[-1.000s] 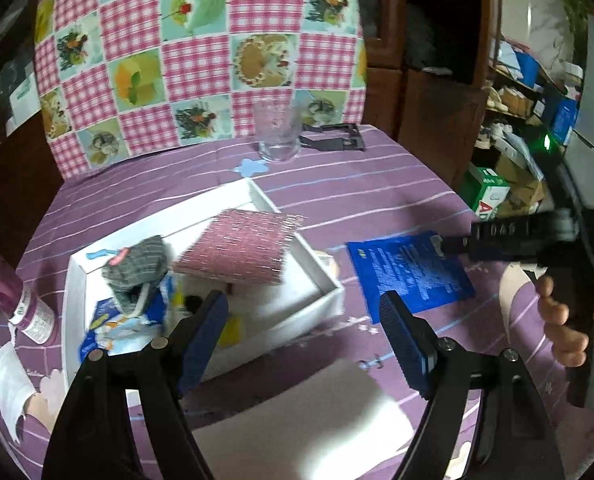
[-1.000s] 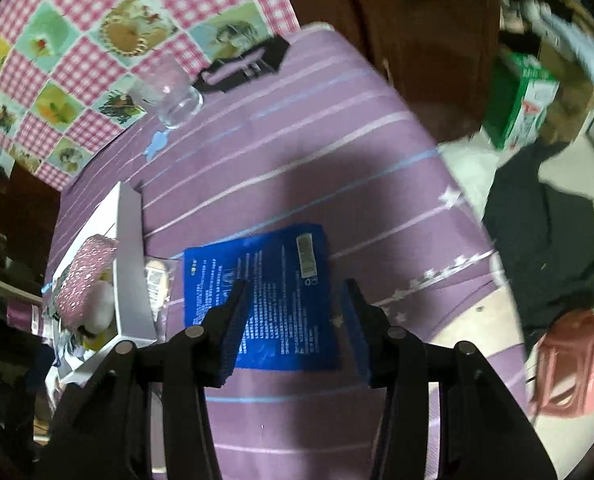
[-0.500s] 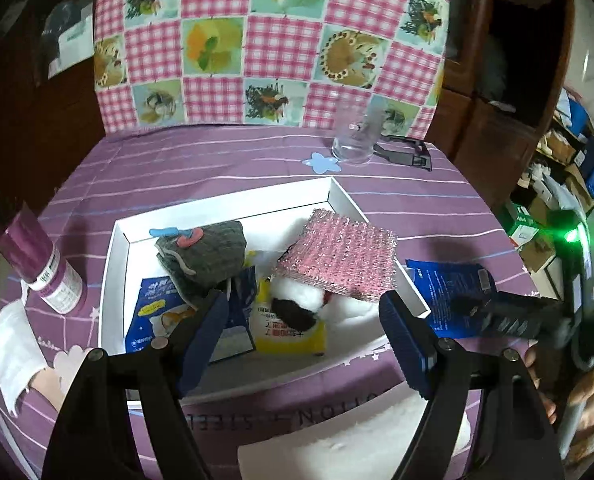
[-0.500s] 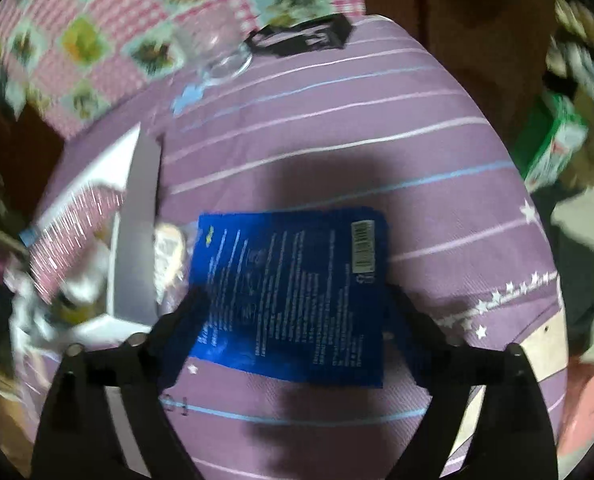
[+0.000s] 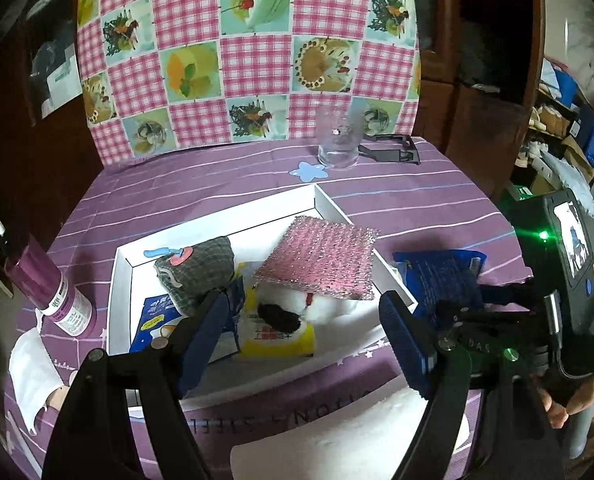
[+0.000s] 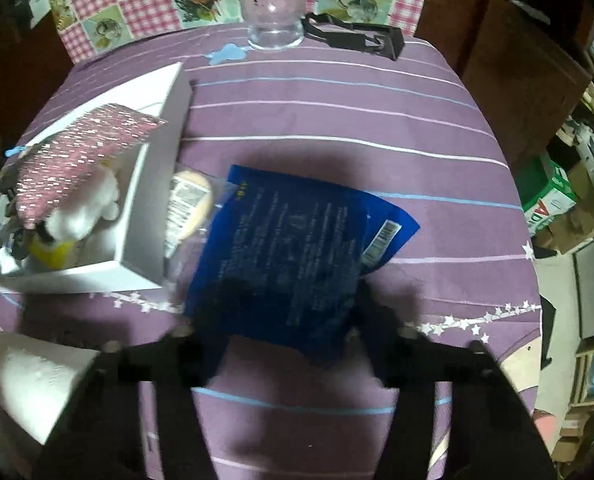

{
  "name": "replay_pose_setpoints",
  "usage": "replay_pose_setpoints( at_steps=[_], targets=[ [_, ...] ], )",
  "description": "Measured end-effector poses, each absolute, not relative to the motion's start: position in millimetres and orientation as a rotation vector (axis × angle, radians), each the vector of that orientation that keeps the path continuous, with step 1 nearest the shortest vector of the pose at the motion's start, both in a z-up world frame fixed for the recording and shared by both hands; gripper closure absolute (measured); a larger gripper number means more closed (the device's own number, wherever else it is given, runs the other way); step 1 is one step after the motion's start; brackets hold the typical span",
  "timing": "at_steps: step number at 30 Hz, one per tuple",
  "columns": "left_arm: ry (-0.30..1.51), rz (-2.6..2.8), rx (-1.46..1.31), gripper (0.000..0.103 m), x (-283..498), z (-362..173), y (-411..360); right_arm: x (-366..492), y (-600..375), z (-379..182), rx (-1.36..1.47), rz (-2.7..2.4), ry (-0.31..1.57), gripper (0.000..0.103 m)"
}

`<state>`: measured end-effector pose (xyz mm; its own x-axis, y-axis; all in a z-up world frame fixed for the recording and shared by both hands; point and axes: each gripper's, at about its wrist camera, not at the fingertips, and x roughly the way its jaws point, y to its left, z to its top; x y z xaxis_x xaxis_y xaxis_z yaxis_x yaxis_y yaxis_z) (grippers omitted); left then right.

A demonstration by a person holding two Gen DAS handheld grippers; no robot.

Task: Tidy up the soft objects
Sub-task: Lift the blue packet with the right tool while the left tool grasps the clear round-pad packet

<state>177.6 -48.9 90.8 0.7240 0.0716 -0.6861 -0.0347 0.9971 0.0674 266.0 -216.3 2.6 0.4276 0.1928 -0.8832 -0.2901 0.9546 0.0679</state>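
A white tray holds a pink sparkly cloth, a grey checked soft piece, a white fluffy thing and blue and yellow packets. My left gripper is open and empty, just in front of the tray. My right gripper is closed on the near edge of a blue packet and holds it tilted off the cloth, right of the tray. The packet also shows in the left wrist view. A small pale packet lies between the tray and the blue packet.
A glass and a black clip stand at the back of the purple tablecloth. A purple bottle stands left of the tray. A white paper roll lies at the front edge.
My right gripper has closed on the blue packet and lifted its near edge, bending it. My left gripper has drawn slightly nearer the tray, still open.
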Motion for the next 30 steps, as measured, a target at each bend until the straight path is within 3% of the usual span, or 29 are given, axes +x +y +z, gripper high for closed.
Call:
replay_pose_setpoints(
  at_steps=[4,17,19,21,30],
  targets=[
    [0.754,0.051,0.041,0.025,174.8,93.5,-52.4,271.1,-229.2,5.7,-0.076,0.237,1.097,0.098],
    [0.895,-0.012,0.208,0.025,215.8,99.4,-128.8,270.2,-301.2,50.5,0.183,0.258,0.976,0.098],
    [0.919,0.002,0.276,0.031,227.6,90.9,-150.5,269.9,-313.1,54.1,0.224,0.261,0.964,0.098],
    [0.947,-0.005,0.334,0.043,239.1,79.2,-169.3,270.5,-325.1,56.4,0.261,0.259,0.953,0.098],
    [1.07,0.099,0.532,0.045,285.5,18.3,-198.6,271.1,-357.2,59.3,0.373,0.265,0.932,0.098]
  ],
)
